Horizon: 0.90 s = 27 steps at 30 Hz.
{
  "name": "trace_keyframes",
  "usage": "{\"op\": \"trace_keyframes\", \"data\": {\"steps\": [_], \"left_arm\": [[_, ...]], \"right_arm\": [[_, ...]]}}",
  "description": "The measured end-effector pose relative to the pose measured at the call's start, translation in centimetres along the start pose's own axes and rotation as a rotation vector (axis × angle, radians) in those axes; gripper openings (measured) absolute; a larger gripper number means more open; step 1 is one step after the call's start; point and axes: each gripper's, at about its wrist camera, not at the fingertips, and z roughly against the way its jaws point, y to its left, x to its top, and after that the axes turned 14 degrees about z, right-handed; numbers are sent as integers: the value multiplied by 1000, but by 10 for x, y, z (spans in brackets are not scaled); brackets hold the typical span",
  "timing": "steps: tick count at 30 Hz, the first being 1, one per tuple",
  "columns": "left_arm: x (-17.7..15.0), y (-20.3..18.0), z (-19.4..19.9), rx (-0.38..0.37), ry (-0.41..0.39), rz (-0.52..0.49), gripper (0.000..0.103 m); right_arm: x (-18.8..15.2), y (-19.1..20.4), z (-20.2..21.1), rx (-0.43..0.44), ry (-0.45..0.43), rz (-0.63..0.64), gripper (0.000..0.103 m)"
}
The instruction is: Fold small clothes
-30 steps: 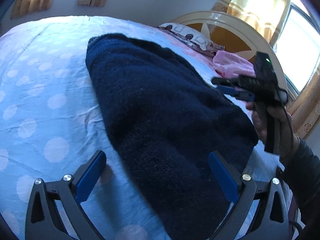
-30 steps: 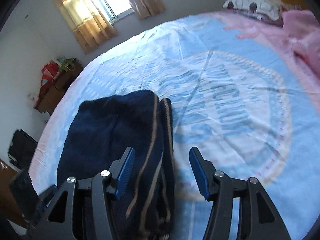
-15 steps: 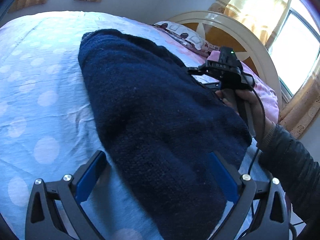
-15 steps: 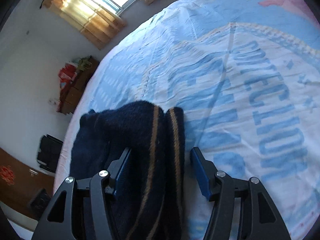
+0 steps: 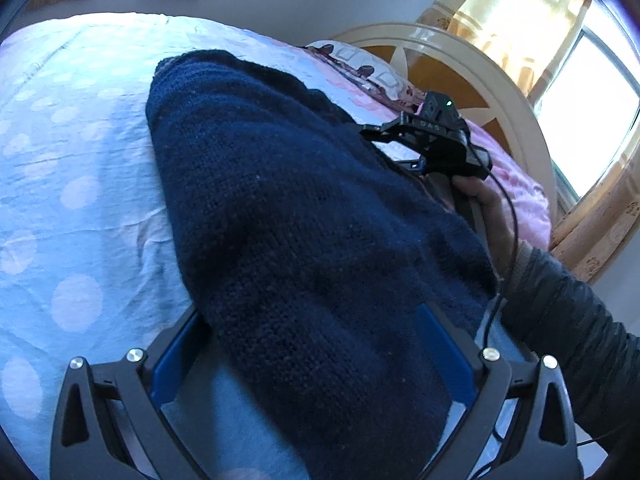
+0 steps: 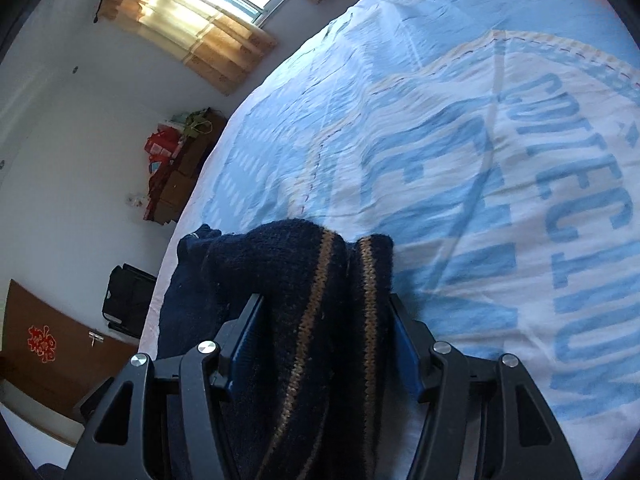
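A dark navy knitted sweater (image 5: 288, 220) lies folded on the blue bed sheet (image 5: 80, 184). In the left wrist view my left gripper (image 5: 312, 344) is open, its blue pads on either side of the sweater's near end. The right gripper's body (image 5: 432, 136) shows at the sweater's far right edge, held by a hand. In the right wrist view my right gripper (image 6: 324, 332) is open around the sweater's tan-striped hem (image 6: 320, 300), which fills the gap between the pads.
A pink blanket (image 5: 516, 184), a patterned pillow (image 5: 360, 68) and the cream headboard (image 5: 480, 60) lie beyond the sweater. The printed sheet (image 6: 500, 140) spreads ahead of the right gripper. A cluttered cabinet (image 6: 176, 172) stands by the wall.
Both grippers have moved forward onto the sweater. The right gripper slid over the striped hem, and the left gripper now straddles the near end.
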Motion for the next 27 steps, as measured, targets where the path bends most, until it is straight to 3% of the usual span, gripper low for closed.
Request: {"op": "trace_keyframes", "data": {"steps": [4,7,15,18,27], "left_arm": [[-2,-11,-7,69,-3,-38,101],[-3,-13,-7,92,-8,-45,94],[-2,-11,-3,72,-24,-34,36],[-3,-11,5,77,-55,-53,26],[-5,-21,38,77,-89,-88,20]], "right_arm": [[2,9,-9,3,16,17,58],[0,10,-11,19,12,-10,43],[-5,37,-1,-81,-38,-3,28],[-6,44,9,-93,-65,1,24],[2,88,31,-59,-109,43,19]]}}
